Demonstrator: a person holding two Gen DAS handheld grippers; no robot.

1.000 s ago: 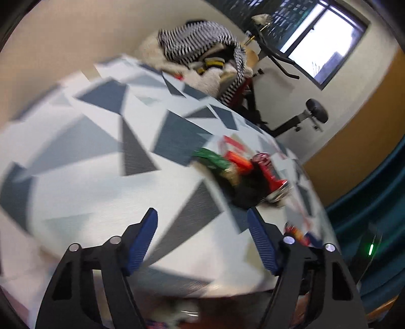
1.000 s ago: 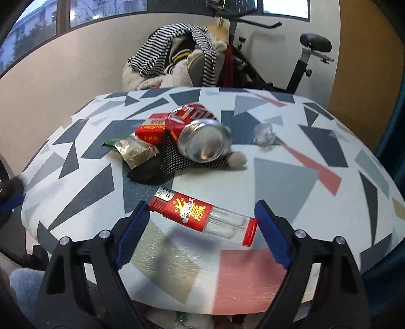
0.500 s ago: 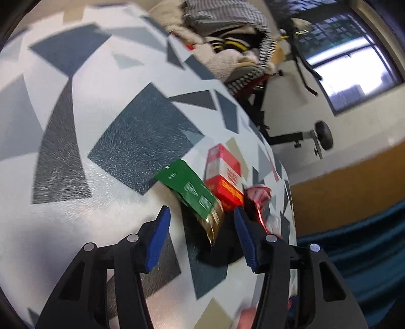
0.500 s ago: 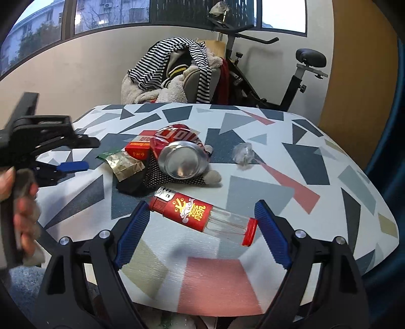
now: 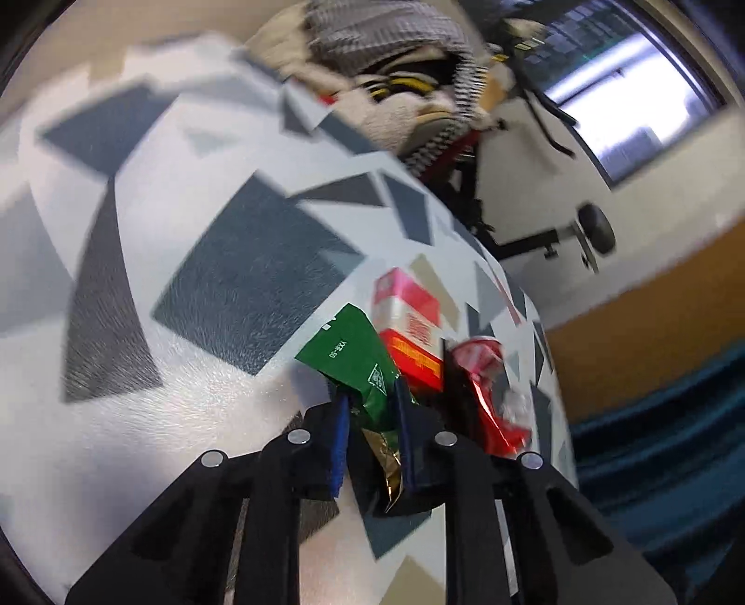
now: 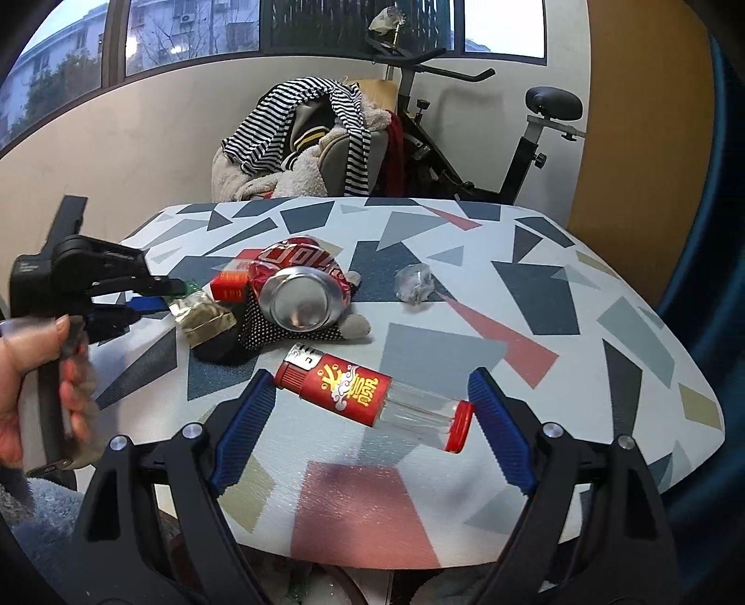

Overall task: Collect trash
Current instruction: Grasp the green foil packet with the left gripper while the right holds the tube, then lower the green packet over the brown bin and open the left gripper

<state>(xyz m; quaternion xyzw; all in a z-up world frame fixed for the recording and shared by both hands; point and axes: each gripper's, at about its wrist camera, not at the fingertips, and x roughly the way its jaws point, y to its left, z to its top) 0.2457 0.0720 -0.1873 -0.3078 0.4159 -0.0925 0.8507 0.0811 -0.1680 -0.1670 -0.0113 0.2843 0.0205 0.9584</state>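
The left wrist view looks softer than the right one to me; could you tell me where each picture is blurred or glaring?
Left wrist view: motion-smeared across the far patterned tabletop and striped clothes pile; the green foil wrapper between the fingers stays legible; the window blows out. Right wrist view: mostly sharp, the red-labelled clear bottle crisp, only the person's hand blurred; both bend with fisheye.

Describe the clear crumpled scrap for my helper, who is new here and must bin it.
On the triangle-patterned table, look right of the crushed red can. The crumpled clear wrapper lies there alone, the only see-through, colourless piece.
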